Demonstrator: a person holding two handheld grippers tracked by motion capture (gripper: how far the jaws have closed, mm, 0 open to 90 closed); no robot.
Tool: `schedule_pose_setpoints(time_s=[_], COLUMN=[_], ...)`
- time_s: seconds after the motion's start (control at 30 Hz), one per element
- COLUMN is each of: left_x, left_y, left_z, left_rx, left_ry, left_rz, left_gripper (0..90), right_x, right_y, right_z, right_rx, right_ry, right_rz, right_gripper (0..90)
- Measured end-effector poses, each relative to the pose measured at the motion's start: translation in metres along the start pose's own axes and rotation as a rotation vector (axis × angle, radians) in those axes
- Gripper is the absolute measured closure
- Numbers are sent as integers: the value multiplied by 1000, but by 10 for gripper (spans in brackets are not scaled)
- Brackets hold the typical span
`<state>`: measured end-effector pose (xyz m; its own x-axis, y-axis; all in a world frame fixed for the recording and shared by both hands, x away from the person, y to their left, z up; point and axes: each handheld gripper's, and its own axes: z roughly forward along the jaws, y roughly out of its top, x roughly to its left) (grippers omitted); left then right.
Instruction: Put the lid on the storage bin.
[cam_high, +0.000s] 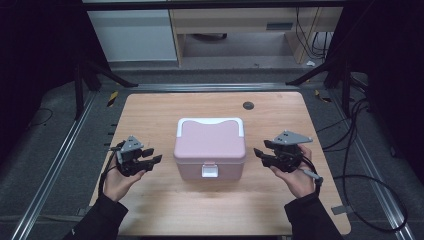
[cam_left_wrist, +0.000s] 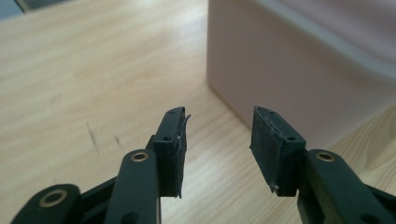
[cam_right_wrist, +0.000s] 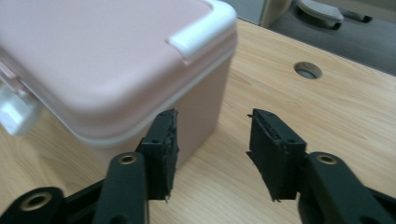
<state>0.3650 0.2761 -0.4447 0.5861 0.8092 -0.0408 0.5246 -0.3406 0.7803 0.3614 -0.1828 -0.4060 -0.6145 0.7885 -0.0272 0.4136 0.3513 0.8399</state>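
A pink box (cam_high: 210, 147) with a white handle (cam_high: 210, 122) folded flat on its lid and a white latch (cam_high: 210, 171) on its front stands shut in the middle of the wooden table (cam_high: 165, 210). My left gripper (cam_high: 156, 155) hovers just left of the box and points at it, open, with nothing between its fingers. In the left gripper view the box wall (cam_left_wrist: 299, 70) rises ahead of the open gripper (cam_left_wrist: 219, 126). My right gripper (cam_high: 257, 154) is a little off the box's right side, also open and empty. In the right gripper view the box corner (cam_right_wrist: 102, 60) sits close to the left of the gripper (cam_right_wrist: 212, 126).
A round cable hole (cam_high: 248, 105) sits in the table behind the box, and shows again in the right gripper view (cam_right_wrist: 308, 70). Bare wood lies around the box on all sides. Cables (cam_high: 350, 165) run over the floor to the right of the table.
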Motion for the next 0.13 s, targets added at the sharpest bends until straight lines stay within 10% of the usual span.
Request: schedule_pose_setpoints(time_s=[0.13], left_x=[11], left_y=[-15], left_z=[4], left_rx=[41], left_ry=[24], left_rz=[-24], left_gripper=[526], right_x=[-9], right_y=[-15], right_z=[0], right_rx=[28], right_ry=[-25], right_rz=[49], right_gripper=[400])
